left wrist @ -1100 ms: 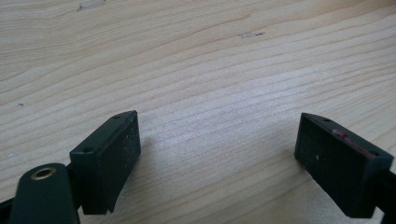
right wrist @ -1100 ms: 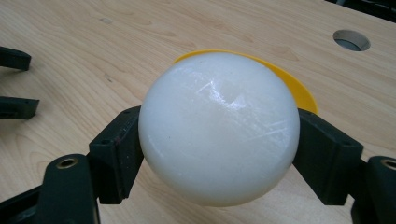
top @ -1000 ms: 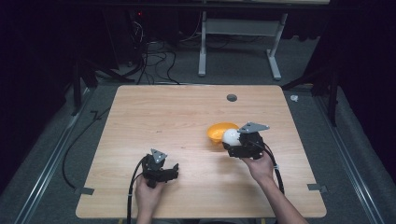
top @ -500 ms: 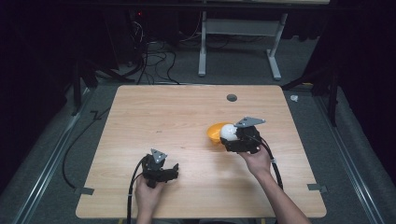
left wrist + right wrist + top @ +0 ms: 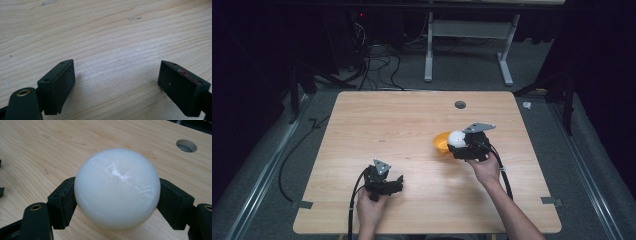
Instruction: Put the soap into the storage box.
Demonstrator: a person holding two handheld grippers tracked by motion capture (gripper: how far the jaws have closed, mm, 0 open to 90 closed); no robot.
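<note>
Evidently the right gripper [image 5: 458,141], fingers pinching a smooth white plastic ball [image 5: 117,188] on both flanks, has shifted toward 9 o'clock over the last second, so the ball now covers more of the shallow orange bowl [image 5: 441,143] at 3 o'clock on the light wooden table [image 5: 387,125]. Judgement: a placement into the bowl or a lift out of it; which cannot be told. Bowl contents otherwise hidden. Left gripper [image 5: 117,82], at 7 o'clock, has stayed put, fingers spread over bare wood, empty

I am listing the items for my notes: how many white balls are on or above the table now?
1. The white ball sits between the right gripper jaws, beside the orange bowl; the bowl could hide another.
</note>
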